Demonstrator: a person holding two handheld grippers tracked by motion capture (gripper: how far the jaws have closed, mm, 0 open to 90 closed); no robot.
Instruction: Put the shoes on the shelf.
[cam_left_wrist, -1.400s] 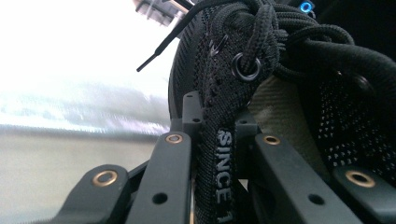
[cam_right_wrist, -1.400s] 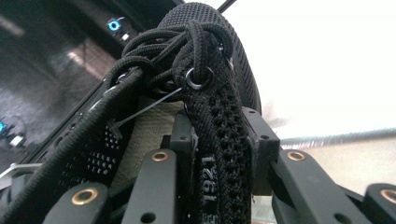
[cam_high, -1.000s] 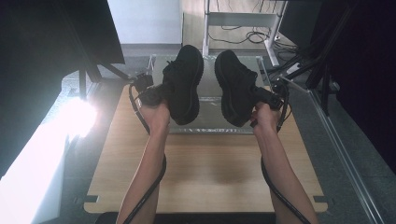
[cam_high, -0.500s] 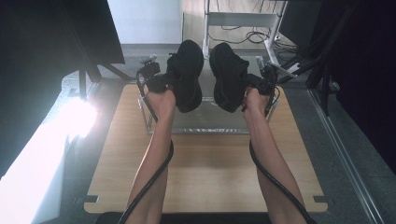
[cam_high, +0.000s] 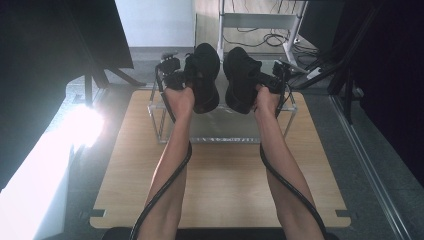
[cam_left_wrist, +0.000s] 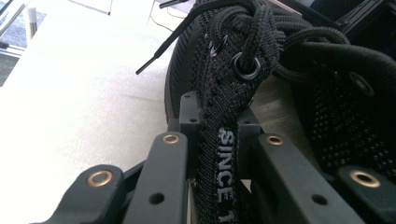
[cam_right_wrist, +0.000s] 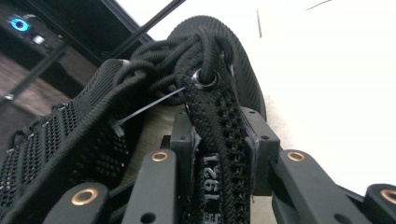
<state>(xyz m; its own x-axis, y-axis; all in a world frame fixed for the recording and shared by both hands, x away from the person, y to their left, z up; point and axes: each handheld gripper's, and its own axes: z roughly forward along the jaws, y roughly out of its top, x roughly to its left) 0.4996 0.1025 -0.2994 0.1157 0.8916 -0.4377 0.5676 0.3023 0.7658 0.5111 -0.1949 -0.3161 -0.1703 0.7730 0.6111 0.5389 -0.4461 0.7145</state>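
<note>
In the high view two black mesh lace-up shoes hang side by side above a clear box. My left gripper (cam_high: 181, 80) is shut on the left shoe (cam_high: 204, 75). My right gripper (cam_high: 263, 84) is shut on the right shoe (cam_high: 240, 77). In the left gripper view the jaws of the left gripper (cam_left_wrist: 219, 123) pinch the eyelet edge of its shoe (cam_left_wrist: 243, 42), on a strip lettered "SINCE". In the right gripper view the right gripper (cam_right_wrist: 219, 135) clamps the matching strip, marked "1921", of the other shoe (cam_right_wrist: 205, 46). Both shoes are off the table.
A clear box (cam_high: 162, 117) stands at the far middle of the wooden table (cam_high: 225, 190). Strong glare (cam_high: 82, 125) lies at the left. A white metal frame (cam_high: 260, 20) with cables stands beyond the table. Dark panels flank both sides. Black cables trail along both forearms.
Both hands have carried the shoes farther from the person and a little higher. The shoes now hang over the back part of the clear box. Both grips are unchanged.
</note>
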